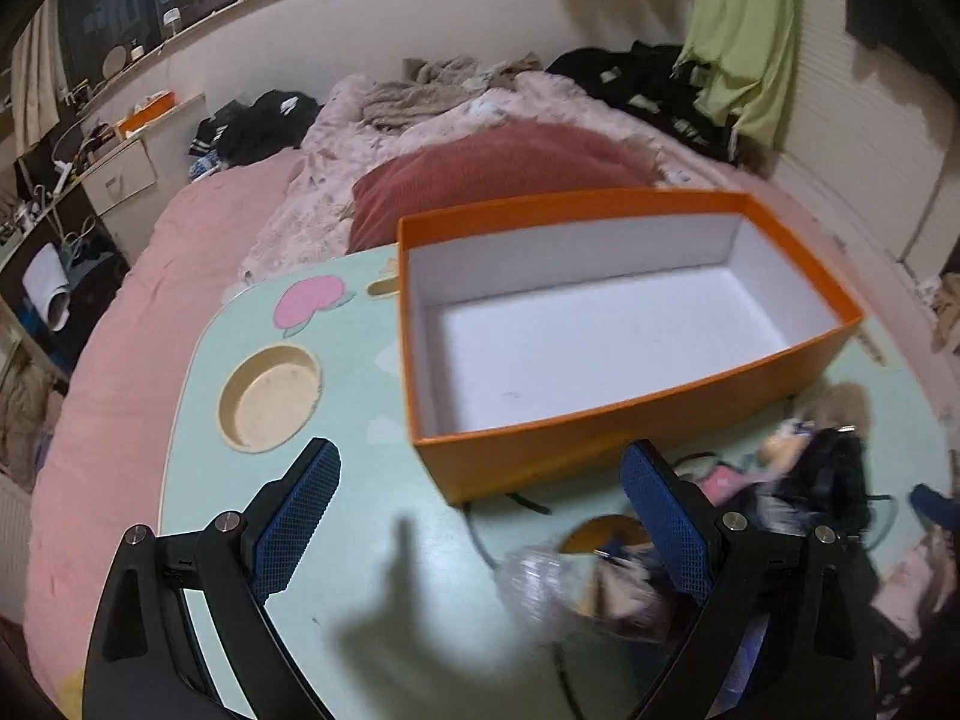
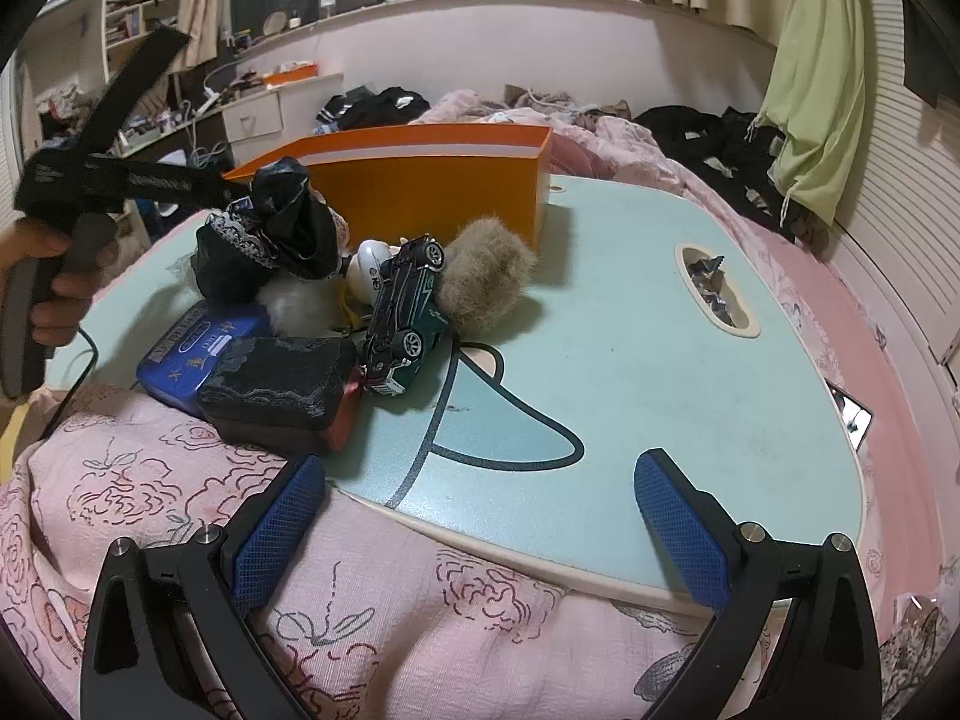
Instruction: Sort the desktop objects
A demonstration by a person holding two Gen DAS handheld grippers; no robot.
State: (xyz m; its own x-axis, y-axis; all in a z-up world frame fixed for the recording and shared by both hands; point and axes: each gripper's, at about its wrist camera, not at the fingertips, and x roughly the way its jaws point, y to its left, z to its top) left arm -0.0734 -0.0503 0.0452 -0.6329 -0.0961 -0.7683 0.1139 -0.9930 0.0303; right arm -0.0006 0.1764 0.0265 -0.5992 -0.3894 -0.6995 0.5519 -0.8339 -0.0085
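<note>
On the mint-green lap worktop (image 2: 630, 324) set across a bed, the things to sort lie heaped at its near left edge: a dark green toy car (image 2: 403, 312) tilted on its side against a tan fur pompom (image 2: 486, 285), a blue tin (image 2: 195, 354), a black lace-covered box (image 2: 282, 393) and a bundle of black lace fabric (image 2: 270, 240). The orange box (image 1: 630, 324) stands open and empty just behind the heap.

The left claw (image 1: 480, 516) is spread wide and holds nothing, poised above the worktop beside the heap; the right claw (image 2: 480, 516) is likewise wide and empty, hanging over the pink floral quilt (image 2: 360, 630) near the worktop's edge.

The pile is the hazard. The car leans loosely, so tugging a neighbour would likely send it rolling off onto the quilt. Lace could snag on a claw finger and drag the bundle along. The worktop sits on soft bedding, so a firm press may tip it.

Around it the room is cluttered: dark clothes (image 2: 720, 138) on the bed, a green cloth (image 2: 822, 78) hanging at right, a crowded desk (image 2: 252, 102) at left.
</note>
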